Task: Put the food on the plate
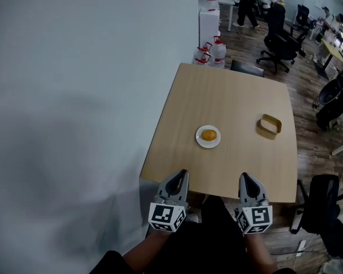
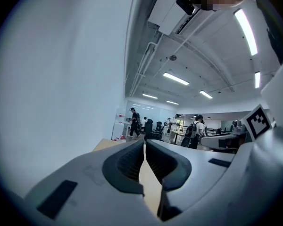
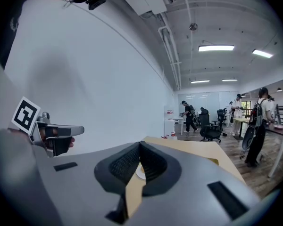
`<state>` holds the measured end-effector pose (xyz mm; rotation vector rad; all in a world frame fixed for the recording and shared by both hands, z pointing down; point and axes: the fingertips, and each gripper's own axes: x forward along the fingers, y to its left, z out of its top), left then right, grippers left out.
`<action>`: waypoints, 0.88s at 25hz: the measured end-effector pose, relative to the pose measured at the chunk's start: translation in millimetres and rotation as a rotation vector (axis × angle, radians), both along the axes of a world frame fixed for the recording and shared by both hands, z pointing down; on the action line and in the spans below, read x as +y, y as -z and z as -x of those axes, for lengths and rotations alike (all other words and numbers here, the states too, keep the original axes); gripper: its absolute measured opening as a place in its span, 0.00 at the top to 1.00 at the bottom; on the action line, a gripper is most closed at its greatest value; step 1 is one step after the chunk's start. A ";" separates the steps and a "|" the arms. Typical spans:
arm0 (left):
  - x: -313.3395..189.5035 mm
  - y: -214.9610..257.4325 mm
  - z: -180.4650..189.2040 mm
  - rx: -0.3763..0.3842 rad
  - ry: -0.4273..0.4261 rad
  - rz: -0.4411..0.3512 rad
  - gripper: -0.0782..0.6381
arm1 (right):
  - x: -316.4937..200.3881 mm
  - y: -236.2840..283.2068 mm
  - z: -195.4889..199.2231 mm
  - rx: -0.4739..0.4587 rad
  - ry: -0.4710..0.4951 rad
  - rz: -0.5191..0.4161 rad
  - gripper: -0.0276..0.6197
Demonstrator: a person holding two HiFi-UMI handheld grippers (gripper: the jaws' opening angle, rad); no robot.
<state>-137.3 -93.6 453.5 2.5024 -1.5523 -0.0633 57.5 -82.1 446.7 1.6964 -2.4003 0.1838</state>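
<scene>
The grey left gripper [image 1: 183,173] and grey right gripper [image 1: 243,176] hover by the near edge of the light wooden table [image 1: 228,90], jaws pressed together, empty. Farther on, round orange food [image 1: 209,135] sits on a small white plate [image 1: 200,144], with a tan oval container [image 1: 270,124] farther right.

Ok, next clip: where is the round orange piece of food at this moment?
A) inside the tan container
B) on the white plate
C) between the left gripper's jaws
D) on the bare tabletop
B: in the head view the orange food sits on the white plate mid-table, apart from the tan container. The left gripper and right gripper are both shut with nothing between their jaws.
</scene>
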 end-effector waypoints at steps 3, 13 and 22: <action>-5.0 -5.7 4.6 0.017 -0.007 0.040 0.86 | -0.7 0.3 -6.0 0.006 -0.014 0.003 0.87; -15.2 -19.8 -11.9 0.029 -0.061 0.105 0.86 | -4.0 -0.2 -21.4 -0.004 -0.065 0.004 0.87; -37.6 -18.3 -28.2 -0.008 -0.104 0.090 0.86 | -18.9 -11.3 -29.5 -0.004 -0.085 0.026 0.87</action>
